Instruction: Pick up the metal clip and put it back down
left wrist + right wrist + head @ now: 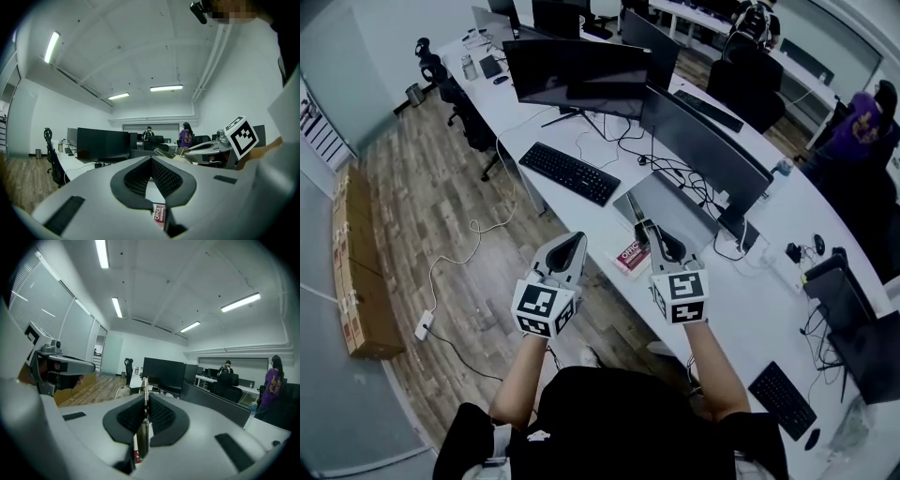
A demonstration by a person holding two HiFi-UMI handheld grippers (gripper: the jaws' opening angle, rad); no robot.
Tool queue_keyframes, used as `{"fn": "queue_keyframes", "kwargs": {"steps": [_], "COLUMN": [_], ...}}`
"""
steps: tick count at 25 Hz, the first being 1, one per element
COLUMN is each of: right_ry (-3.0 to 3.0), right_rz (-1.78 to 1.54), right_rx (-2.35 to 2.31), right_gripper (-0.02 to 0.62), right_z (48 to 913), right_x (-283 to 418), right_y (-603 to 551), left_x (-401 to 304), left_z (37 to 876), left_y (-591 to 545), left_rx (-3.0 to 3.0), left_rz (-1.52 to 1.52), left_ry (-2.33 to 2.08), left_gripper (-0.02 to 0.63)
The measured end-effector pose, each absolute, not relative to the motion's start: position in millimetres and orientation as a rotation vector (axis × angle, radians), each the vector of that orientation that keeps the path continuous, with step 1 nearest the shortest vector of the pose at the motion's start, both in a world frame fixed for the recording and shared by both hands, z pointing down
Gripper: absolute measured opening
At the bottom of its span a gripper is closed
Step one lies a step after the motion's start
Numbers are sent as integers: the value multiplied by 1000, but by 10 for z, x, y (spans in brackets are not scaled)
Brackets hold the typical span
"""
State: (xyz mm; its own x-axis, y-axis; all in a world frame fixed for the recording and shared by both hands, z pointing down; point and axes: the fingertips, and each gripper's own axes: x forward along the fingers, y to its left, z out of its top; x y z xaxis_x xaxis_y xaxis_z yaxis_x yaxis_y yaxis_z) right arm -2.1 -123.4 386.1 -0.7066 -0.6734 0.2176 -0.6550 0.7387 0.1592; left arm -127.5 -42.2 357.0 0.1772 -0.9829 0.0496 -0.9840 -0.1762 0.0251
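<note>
My right gripper (657, 236) hangs above the white desk's (741, 300) front edge, shut on the metal clip (643, 232). In the right gripper view the metal clip (143, 427) stands on edge as a thin upright strip pinched between the dark pads (161, 416) of the right gripper (145, 397). My left gripper (575, 240) is level with it on the left, out past the desk edge. Its fingertips meet, and nothing is held in the left gripper (151, 159). A red and white office-supply packet (631, 255) lies on the desk below, between the two grippers.
A black keyboard (569, 172), dark monitors (572, 70) and loose cables (675, 173) crowd the desk beyond the grippers. An open laptop (670, 211) sits just past the right gripper. A power strip (423, 324) lies on the wood floor at left. A person in purple (862, 122) sits at the far right.
</note>
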Motion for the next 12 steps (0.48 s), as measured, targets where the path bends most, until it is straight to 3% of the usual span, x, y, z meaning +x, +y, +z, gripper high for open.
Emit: {"fn": "queue_keyframes", "kwargs": {"steps": [12], "right_ry": [-2705], "right_rz": [-109], "right_rx": [990], "right_gripper": [25], "right_z": [3962], "right_x": [-946], "right_y": [-1141], "left_x": [-2216], "left_z": [3590], "left_y": [-268], "left_rx": [2322], "left_rz": [-10], "left_ry": [-2044], "left_gripper": [9]}}
